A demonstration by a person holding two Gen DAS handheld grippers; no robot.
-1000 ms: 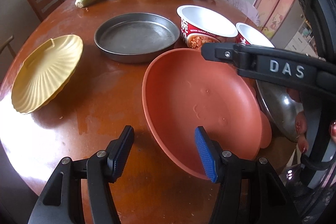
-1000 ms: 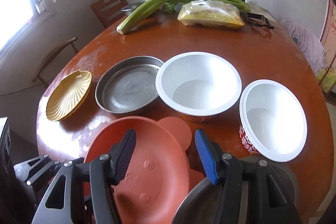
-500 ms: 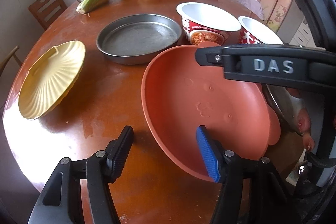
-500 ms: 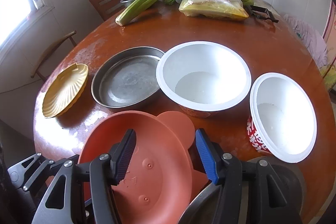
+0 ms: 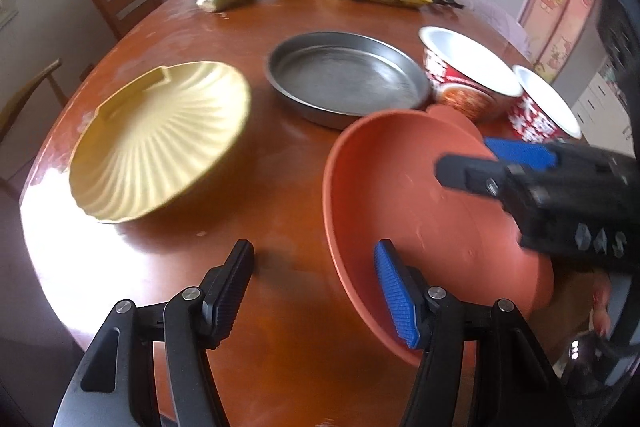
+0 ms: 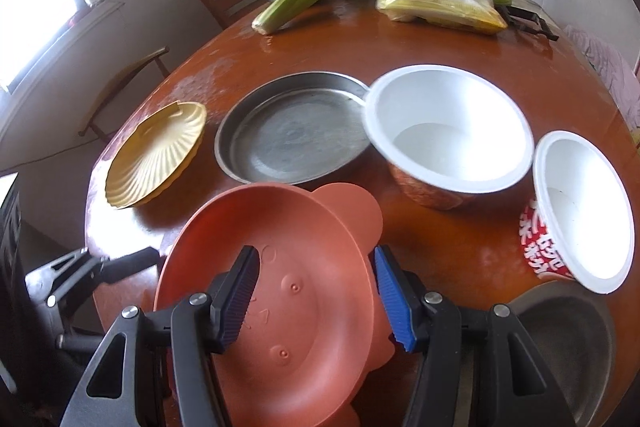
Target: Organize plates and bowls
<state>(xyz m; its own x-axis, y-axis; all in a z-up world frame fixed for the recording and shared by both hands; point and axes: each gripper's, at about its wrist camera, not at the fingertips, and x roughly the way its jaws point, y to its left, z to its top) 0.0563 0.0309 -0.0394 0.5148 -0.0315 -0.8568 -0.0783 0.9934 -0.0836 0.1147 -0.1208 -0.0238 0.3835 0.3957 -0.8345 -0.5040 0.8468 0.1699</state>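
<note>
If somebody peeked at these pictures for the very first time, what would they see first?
Probably the big orange plate with round ears, tilted up at the near edge of the round wooden table, with the right gripper straddling its rim. Next, the yellow shell-shaped plate on the left, beside the round metal pan. Two white instant-noodle bowls stand on the right.
</note>
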